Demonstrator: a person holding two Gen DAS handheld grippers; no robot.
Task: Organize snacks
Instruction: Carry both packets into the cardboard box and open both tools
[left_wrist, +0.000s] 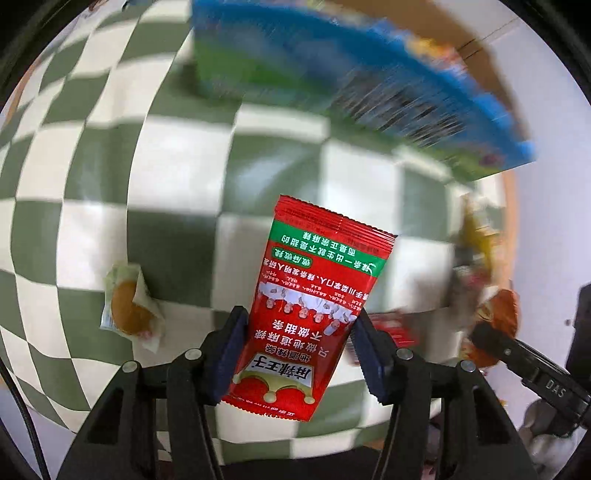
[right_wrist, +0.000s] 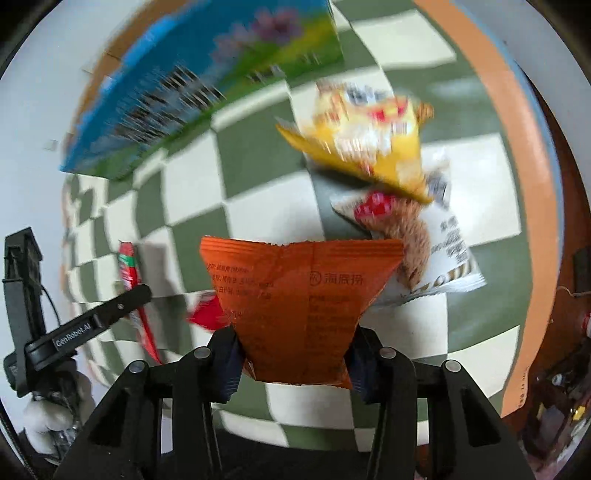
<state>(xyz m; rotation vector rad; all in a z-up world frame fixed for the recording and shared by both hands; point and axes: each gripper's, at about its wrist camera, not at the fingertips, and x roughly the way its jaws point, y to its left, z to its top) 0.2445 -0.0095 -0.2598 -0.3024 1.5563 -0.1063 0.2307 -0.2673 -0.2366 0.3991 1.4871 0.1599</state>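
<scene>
My left gripper (left_wrist: 298, 363) is shut on a red snack sachet (left_wrist: 314, 295) with a green band and white print, held clear above the checkered cloth (left_wrist: 177, 229). In the right wrist view my right gripper (right_wrist: 293, 360) is shut on an orange snack packet (right_wrist: 295, 295), also lifted off the cloth. The red sachet (right_wrist: 129, 269) and the left gripper's finger (right_wrist: 110, 314) show edge-on at the left of the right wrist view. The right gripper's finger (left_wrist: 517, 354) and the orange packet (left_wrist: 498, 310) show at the right of the left wrist view.
A blue and green box (left_wrist: 332, 81) (right_wrist: 192, 81) lies at the far side of the cloth. A small wrapped bun (left_wrist: 129, 306) rests at the left. A yellow packet (right_wrist: 369, 136) lies over a white one (right_wrist: 436, 240). The cloth's orange edge (right_wrist: 517, 155) runs at the right.
</scene>
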